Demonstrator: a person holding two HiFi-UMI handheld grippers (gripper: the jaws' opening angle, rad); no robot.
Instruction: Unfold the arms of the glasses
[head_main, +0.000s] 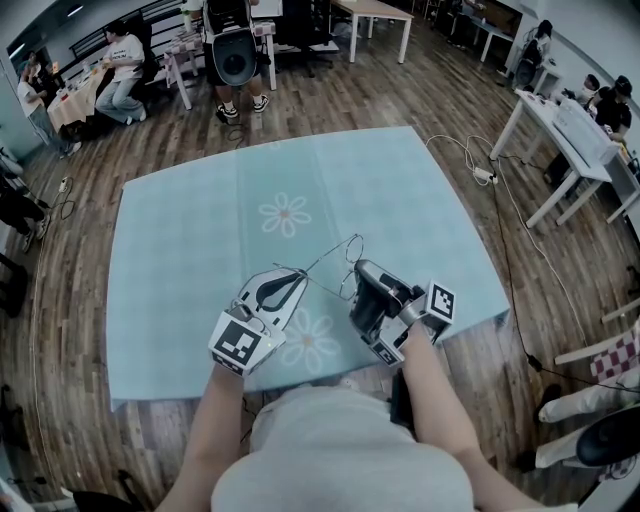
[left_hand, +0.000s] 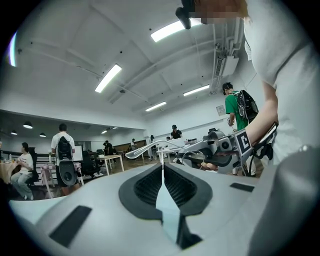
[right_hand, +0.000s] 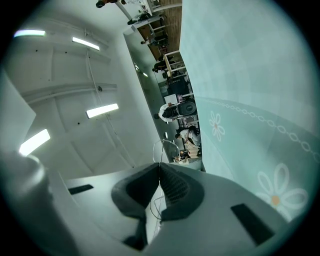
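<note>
Thin wire-framed glasses (head_main: 345, 255) are held above the light blue flowered cloth (head_main: 200, 250) between both grippers. My left gripper (head_main: 299, 273) is shut on one arm of the glasses, and the arm's curved end sticks out past the jaws. In the left gripper view that arm (left_hand: 150, 146) runs away from the shut jaws (left_hand: 161, 167) toward the right gripper (left_hand: 220, 147). My right gripper (head_main: 357, 272) is shut on the front frame. In the right gripper view a wire lens rim (right_hand: 165, 140) stands just beyond the closed jaws (right_hand: 159, 166).
The cloth covers a low table on a wooden floor. A cable (head_main: 480, 170) lies off its far right corner, beside white tables (head_main: 560, 140). A person with a backpack (head_main: 232, 50) stands beyond the far edge, and other people sit at the back left.
</note>
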